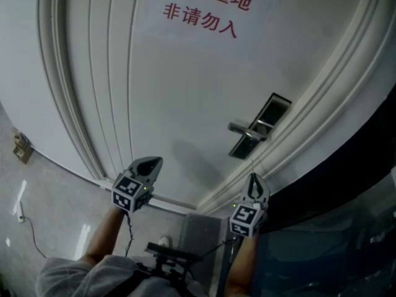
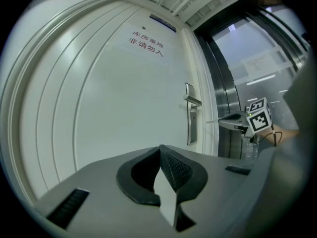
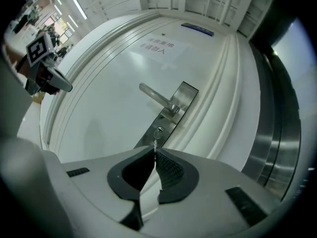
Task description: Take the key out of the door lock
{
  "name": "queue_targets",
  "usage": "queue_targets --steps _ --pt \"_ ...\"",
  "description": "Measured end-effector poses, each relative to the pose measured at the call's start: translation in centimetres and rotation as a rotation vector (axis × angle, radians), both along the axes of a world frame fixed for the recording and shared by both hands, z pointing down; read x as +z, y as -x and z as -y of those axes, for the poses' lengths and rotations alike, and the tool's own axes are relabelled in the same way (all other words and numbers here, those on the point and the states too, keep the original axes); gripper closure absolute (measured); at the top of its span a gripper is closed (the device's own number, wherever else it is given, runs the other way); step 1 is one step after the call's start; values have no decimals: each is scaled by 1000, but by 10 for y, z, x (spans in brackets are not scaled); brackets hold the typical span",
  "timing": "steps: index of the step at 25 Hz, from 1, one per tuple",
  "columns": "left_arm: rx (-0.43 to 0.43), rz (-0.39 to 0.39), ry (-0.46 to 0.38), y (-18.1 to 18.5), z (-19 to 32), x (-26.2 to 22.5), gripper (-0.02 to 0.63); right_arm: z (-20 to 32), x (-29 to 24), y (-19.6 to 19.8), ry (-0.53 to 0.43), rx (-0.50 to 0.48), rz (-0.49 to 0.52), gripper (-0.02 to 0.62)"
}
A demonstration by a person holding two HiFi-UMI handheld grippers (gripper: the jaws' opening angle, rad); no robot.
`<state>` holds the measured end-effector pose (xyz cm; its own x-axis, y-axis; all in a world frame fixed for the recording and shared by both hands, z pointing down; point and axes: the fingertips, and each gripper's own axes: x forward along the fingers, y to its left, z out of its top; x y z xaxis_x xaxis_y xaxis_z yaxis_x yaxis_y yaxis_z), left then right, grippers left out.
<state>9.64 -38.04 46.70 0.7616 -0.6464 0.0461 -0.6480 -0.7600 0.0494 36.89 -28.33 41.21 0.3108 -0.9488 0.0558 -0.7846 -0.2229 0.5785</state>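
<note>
Two claws: both sat low in the head view, under the white door (image 1: pixel 173 91).
Left claw (image 2: pixel 159 150): pressed together with nothing between its pads, well apart from the door.
Right claw (image 3: pixel 154 151): pinching the key (image 3: pixel 155 144), whose thin blade stuck out past the tips.
Key: out of the keyhole (image 3: pixel 159 131), its tip just below it at the centre of the right gripper view.
Lock plate (image 3: pixel 171 114): carried the handle (image 3: pixel 156 96) above the keyhole.
</note>
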Motion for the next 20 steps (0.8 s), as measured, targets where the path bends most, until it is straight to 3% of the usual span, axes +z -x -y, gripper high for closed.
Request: queue_targets --steps 10,20 --pt "9 14 -18 29 -34 2 614 -34 8 44 -90 -52 301 575" --pt "15 12 -54 53 -67 -6 613 -74 24 81 -126 -65 381 575"
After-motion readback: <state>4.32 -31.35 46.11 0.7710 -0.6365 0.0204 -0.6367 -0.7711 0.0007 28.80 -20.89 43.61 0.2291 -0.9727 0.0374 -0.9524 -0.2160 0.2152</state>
